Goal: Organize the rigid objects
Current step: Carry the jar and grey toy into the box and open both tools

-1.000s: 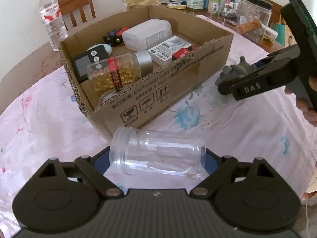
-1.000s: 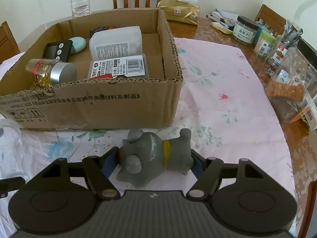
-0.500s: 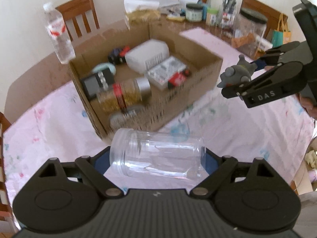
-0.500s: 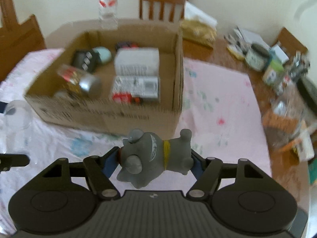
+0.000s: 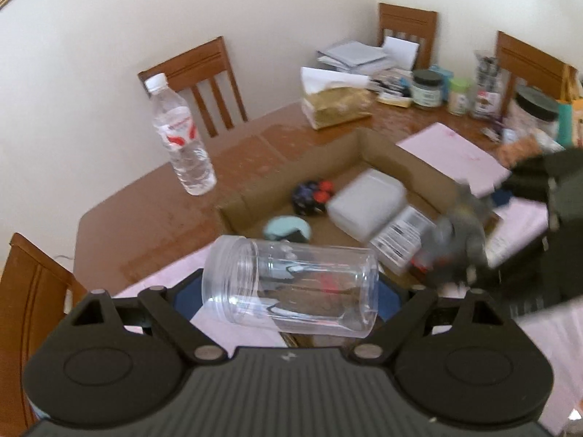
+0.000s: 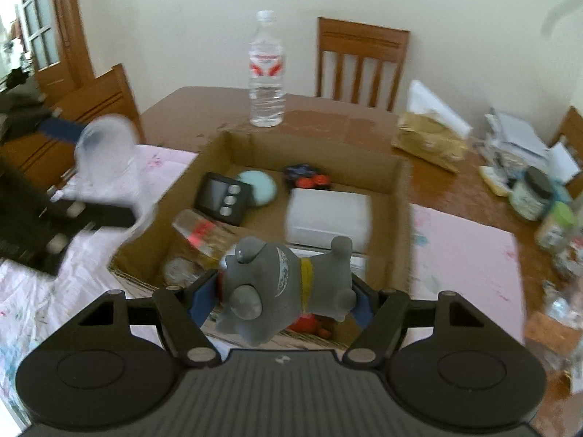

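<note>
My left gripper (image 5: 291,293) is shut on a clear, lidless plastic jar (image 5: 302,280) lying sideways between its pads, held in the air at the near left edge of the open cardboard box (image 5: 400,153). My right gripper (image 6: 282,293) holds a grey toy dog (image 6: 284,276) with a yellow collar above the box's (image 6: 400,218) near side; its jaws are opening, with the pads still on the toy. The box holds a white container (image 6: 328,215), a black timer (image 6: 222,196), a pill bottle (image 6: 200,233) and other small items. In the right wrist view the jar (image 6: 105,153) appears blurred at the left.
A water bottle (image 6: 266,73) stands on the wooden table behind the box. A tissue pack (image 6: 430,138) and several jars and papers (image 6: 532,193) crowd the far right. Wooden chairs (image 6: 360,62) ring the table. A pink floral cloth (image 6: 462,255) lies under the box.
Both grippers have risen with their loads and come in over the box. The jar and the toy dog sit between the pads as before.
</note>
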